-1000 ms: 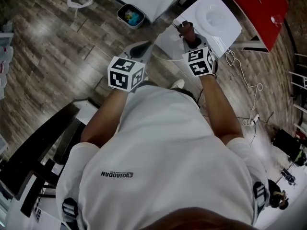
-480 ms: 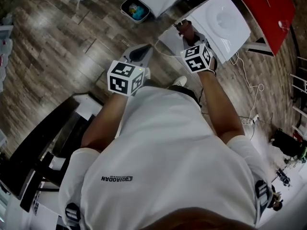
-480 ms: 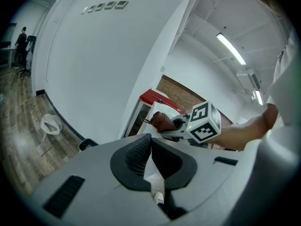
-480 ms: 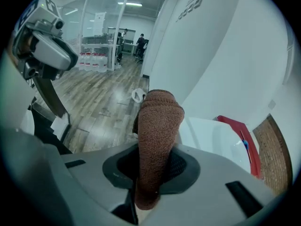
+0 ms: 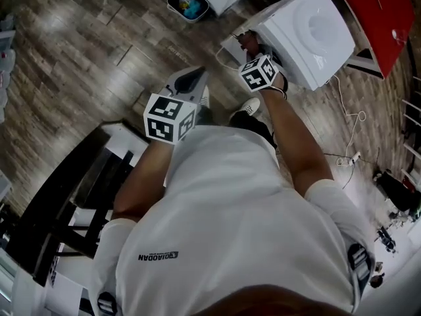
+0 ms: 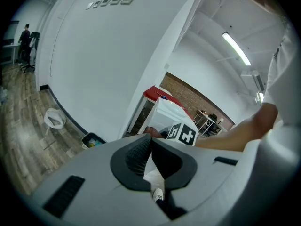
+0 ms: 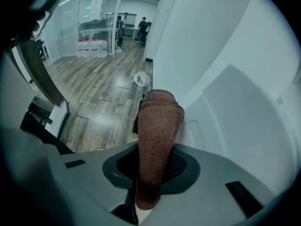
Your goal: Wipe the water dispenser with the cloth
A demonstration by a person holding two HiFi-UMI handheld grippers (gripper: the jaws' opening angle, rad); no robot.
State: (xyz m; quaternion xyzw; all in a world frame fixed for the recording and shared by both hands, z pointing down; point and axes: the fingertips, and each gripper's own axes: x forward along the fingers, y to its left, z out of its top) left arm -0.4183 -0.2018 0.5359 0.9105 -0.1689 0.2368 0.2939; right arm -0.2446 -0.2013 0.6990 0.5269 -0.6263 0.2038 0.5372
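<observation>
The white water dispenser (image 5: 309, 31) stands at the upper right of the head view. My right gripper (image 5: 253, 54) reaches to its left side, shut on a brown knitted cloth (image 5: 247, 41). In the right gripper view the cloth (image 7: 157, 121) sticks out from between the jaws and lies against the dispenser's white panel (image 7: 235, 117). My left gripper (image 5: 189, 79) hangs over the floor, apart from the dispenser, shut with nothing between its jaws. The left gripper view shows the dispenser (image 6: 164, 113) ahead, with the right gripper's marker cube (image 6: 183, 134) in front of it.
A dark bin (image 5: 187, 5) with coloured contents sits by the white wall. A red table (image 5: 378, 12) stands behind the dispenser. White cable (image 5: 345, 120) trails on the wood floor at right. Black furniture (image 5: 59, 203) is at lower left. People stand far off (image 7: 141, 25).
The right gripper with the cloth has moved up and to the left in view, along the dispenser's side. The left gripper stays low over the floor, still shut.
</observation>
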